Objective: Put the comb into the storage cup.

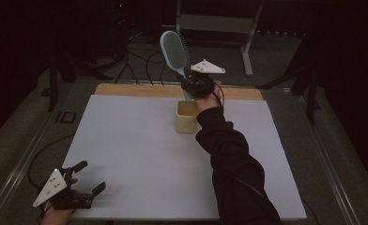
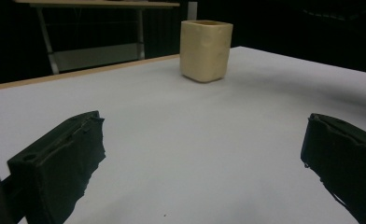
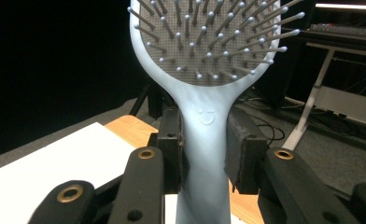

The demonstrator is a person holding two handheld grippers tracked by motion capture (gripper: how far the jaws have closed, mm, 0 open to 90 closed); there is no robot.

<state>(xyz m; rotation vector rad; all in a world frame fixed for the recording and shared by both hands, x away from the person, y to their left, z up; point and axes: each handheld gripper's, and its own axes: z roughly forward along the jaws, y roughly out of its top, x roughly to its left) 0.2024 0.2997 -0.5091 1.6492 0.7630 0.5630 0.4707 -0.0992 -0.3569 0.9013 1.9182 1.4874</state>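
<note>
Left gripper (image 1: 89, 177): jaws wide, idle at table's (image 1: 126, 140) near corner.
Cup (image 1: 187, 117): mid-table, far side — directly below brush.
Right gripper (image 1: 191, 84): clamped on hairbrush (image 1: 175, 51) handle — long axis upright, head up.

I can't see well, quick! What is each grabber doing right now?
Left gripper: open, holding nothing, low over the table.
Right gripper: shut on the hairbrush handle, raised above the cup.

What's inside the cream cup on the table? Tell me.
In the high view the hairbrush's handle tip seems to dip behind the cream cup's rim, held by the right gripper. The sleeve covers part of the cup; its bottom is hidden.
</note>
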